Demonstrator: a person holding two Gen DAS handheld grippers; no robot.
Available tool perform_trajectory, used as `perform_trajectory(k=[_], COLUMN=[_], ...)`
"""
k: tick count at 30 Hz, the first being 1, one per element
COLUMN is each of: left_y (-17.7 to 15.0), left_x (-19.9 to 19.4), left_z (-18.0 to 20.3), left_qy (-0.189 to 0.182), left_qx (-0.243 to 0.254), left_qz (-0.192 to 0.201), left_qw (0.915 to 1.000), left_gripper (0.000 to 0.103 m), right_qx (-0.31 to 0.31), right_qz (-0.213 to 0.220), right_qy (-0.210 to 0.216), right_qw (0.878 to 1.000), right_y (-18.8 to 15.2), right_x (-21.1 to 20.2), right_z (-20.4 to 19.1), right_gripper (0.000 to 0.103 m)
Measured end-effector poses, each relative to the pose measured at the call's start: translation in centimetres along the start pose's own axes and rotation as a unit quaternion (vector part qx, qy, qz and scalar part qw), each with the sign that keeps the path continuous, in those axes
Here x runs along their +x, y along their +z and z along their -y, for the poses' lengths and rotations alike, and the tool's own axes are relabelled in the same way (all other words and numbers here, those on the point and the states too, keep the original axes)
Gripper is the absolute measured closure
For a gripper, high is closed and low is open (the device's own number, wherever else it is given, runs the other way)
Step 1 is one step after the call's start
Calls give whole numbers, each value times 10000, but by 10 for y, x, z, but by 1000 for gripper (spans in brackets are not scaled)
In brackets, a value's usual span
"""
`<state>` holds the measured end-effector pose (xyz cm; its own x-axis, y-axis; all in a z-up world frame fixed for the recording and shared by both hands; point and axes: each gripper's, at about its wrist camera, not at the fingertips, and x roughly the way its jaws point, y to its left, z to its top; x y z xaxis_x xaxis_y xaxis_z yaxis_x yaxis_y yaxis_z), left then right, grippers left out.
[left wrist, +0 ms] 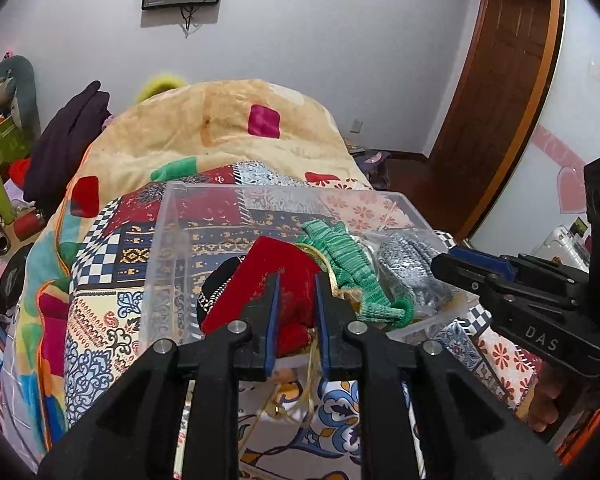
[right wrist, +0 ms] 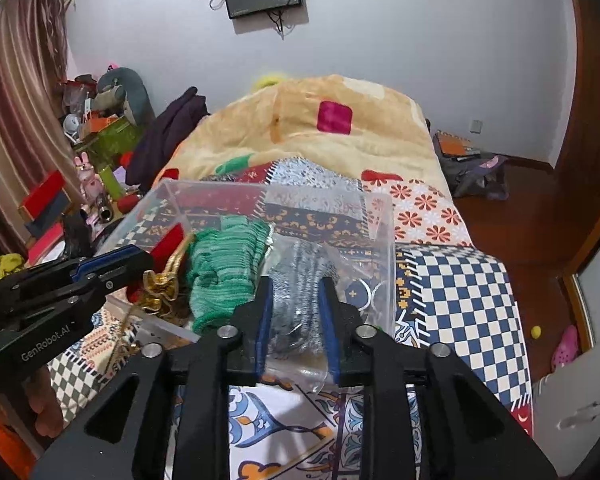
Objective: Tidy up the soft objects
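Observation:
A clear plastic box (left wrist: pixel 168 240) sits on a patterned bedspread. My left gripper (left wrist: pixel 296 280) is shut on a red velvet pouch (left wrist: pixel 284 264) with gold cord (left wrist: pixel 312 368), held at the box's near edge. Beside it in the box lie a green knit piece (left wrist: pixel 348 264) and a grey knit item in a clear bag (left wrist: pixel 408 268). My right gripper (right wrist: pixel 296 284) is shut on the bagged grey knit item (right wrist: pixel 300 280) over the box (right wrist: pixel 384 248). The green knit piece (right wrist: pixel 220 268) and gold cord (right wrist: pixel 160 288) show to its left.
A beige blanket (left wrist: pixel 228 128) is heaped at the bed's far end. A cluttered table (right wrist: pixel 84 148) stands left of the bed. A dark bag (right wrist: pixel 476 176) lies on the wood floor at right. A wooden door (left wrist: pixel 496 80) is at right.

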<state>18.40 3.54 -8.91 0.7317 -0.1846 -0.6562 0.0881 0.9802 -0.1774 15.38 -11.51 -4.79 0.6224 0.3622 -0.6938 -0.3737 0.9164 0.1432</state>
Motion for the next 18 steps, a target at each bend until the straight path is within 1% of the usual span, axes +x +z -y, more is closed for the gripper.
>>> perform_trajectory(k=[3,5,11,16,18], left_y=[1,2,7,7,7], left_x=[-15,-28,-71,-112,-125], left_z=[0,1,11,23,27], left_qy=[3,-11,-46,-28,-21], left_qx=[-3,-14,43,186,224], left_qz=[157,296,750,1176,1300], left_qw=[9999,9996,9972,9929,9913], left_gripper=[83,82,81,81,78], right_qx=[-44,-86,-247,-299,-300], right_qz=[159,278,663,1044,1181], right_qy=[41,70,182,271,303], right_qw=[9999,9996,9973,9937,9921], right_y=[3,5,9,11,11], right_x=[-14,-23,-58,-91,-102], right_z=[-4,-8,-21,-27,-30], right_gripper=[71,70,70,70,70])
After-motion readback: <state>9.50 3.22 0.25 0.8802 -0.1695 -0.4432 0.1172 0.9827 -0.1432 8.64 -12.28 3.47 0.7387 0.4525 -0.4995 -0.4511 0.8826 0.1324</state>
